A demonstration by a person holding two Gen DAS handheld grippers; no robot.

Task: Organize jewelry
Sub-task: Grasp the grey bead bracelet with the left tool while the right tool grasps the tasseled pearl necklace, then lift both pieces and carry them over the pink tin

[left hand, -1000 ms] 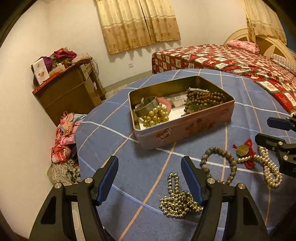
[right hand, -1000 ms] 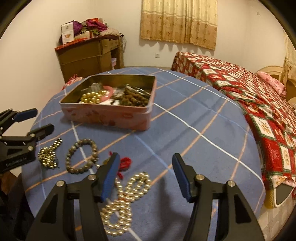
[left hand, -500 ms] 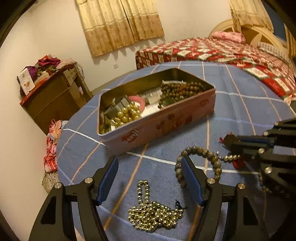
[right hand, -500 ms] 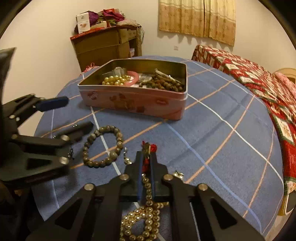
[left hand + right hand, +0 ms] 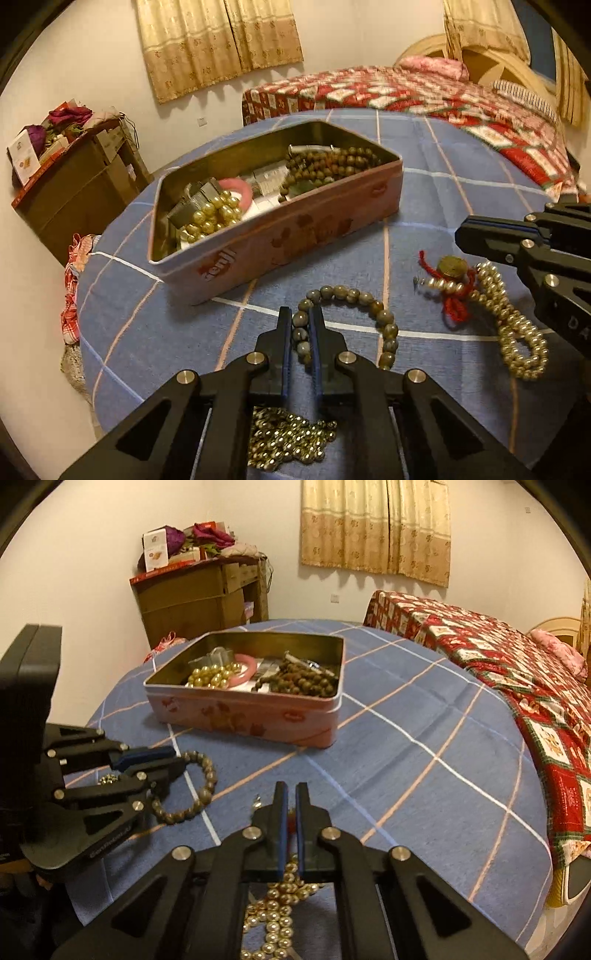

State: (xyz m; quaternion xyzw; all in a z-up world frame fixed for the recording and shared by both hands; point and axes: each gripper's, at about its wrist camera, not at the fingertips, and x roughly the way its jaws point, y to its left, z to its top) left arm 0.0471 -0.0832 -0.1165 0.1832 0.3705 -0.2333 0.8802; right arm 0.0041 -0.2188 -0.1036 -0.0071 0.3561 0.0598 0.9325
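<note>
Left wrist view puts the big things behind your work: a bed (image 5: 424,92) with a red patchwork cover at the far right, tan curtains (image 5: 218,40) on the wall, and a brown cabinet (image 5: 77,184) piled with clutter at the left. In front of them spreads the round table (image 5: 461,177) under its blue checked cloth.

On that cloth, toward the far side, sits the pink tin (image 5: 280,236), open on top. You can see gold pearls (image 5: 214,216) and a pink bangle (image 5: 236,186) at its left end and dark brown beads (image 5: 325,166) at its right end.

Your left gripper (image 5: 300,325) has its jaws closing, and between them are the left-hand beads of the grey-green bracelet (image 5: 384,321). The bracelet lies on the cloth in front of the tin, its loop curving off to the right of the fingers. A heap of small gold beads (image 5: 288,435) lies on the cloth under the gripper body.

Your right gripper (image 5: 288,794) is clenched on the gold necklace (image 5: 273,919), whose beads trail back between the arms. From the left wrist view its loops lie right of the bracelet, tangled with red cord (image 5: 456,306) and a brass charm (image 5: 451,266).
</note>
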